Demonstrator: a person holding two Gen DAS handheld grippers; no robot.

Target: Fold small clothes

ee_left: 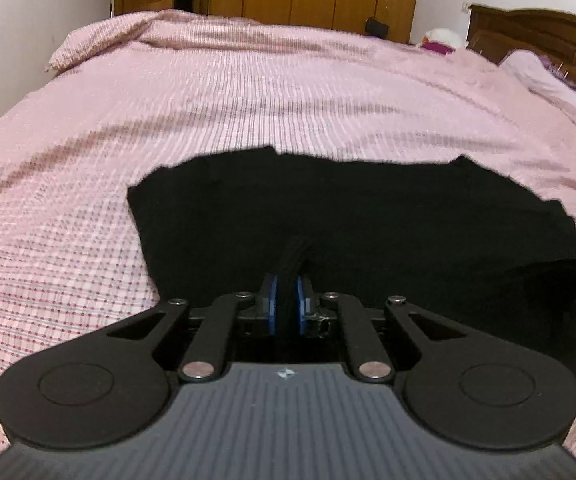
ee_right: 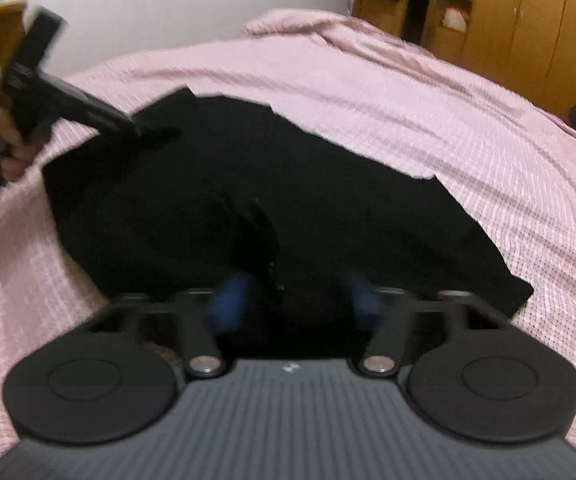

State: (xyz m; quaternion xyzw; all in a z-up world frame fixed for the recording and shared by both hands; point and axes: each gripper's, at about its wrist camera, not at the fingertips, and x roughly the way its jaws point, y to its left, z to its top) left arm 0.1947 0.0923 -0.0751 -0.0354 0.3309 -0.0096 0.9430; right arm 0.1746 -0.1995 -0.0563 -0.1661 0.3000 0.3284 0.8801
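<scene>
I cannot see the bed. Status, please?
Left gripper shut on black garment. Right gripper open over it. Garment on pink bedspread. Nothing blocking.

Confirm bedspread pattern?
Pink bedspread with a fine check of red dots and pale lines; clearest in the left wrist view.

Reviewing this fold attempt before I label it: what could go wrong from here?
1. The left gripper is shut on only a thin ridge of the black garment; it could slip out when lifted.
2. The right gripper is open and blurred, over dark fabric; its grab may miss or take extra layers.
3. Pulling may drag and wrinkle the pink bedspread.
</scene>
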